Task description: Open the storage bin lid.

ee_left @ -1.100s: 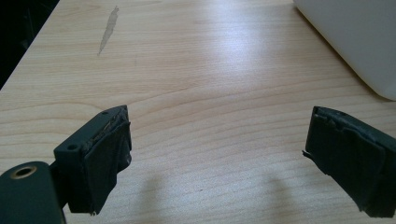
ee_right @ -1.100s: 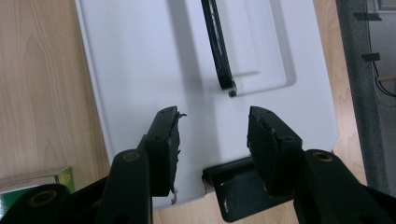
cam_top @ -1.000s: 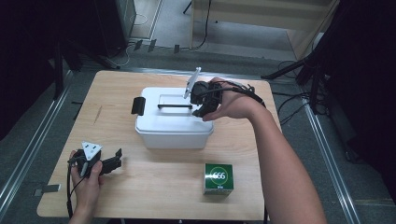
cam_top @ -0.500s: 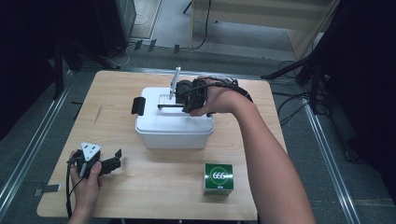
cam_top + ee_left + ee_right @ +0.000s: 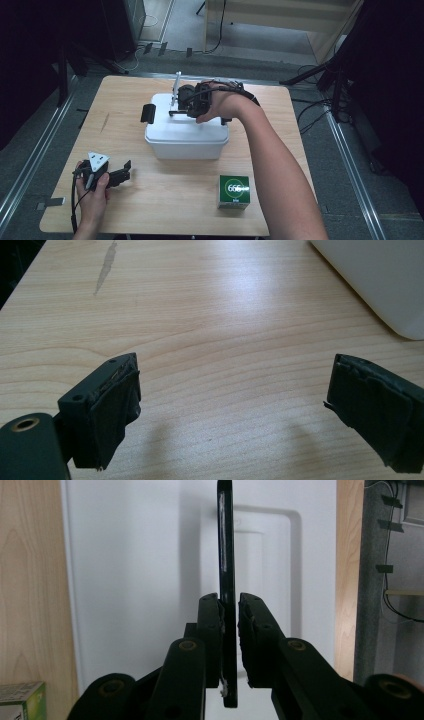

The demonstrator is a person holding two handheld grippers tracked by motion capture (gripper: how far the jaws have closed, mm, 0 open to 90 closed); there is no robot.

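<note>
Desk (image 5: 165,200), pale wood, seen from above: white lidded plastic box (image 5: 186,134) at centre, black side latch (image 5: 147,113) on its left end, black carry handle (image 5: 181,113) lying across the lid. Right tool (image 5: 186,106) over the lid at the handle. Left tool (image 5: 122,172) low at the near left corner, well apart from the box. Green carton (image 5: 233,190) near the front edge, right of centre.

Left gripper view: left tool (image 5: 232,410) with jaws wide apart, bare desk (image 5: 210,330) between them; corner of the box (image 5: 380,280) at upper right.

Right gripper view: right tool (image 5: 229,630), jaws having just been closing, pads tight on both sides of the thin black handle (image 5: 225,555), which stands on edge above the white lid (image 5: 140,570). Carton corner (image 5: 20,700) lower left.
</note>
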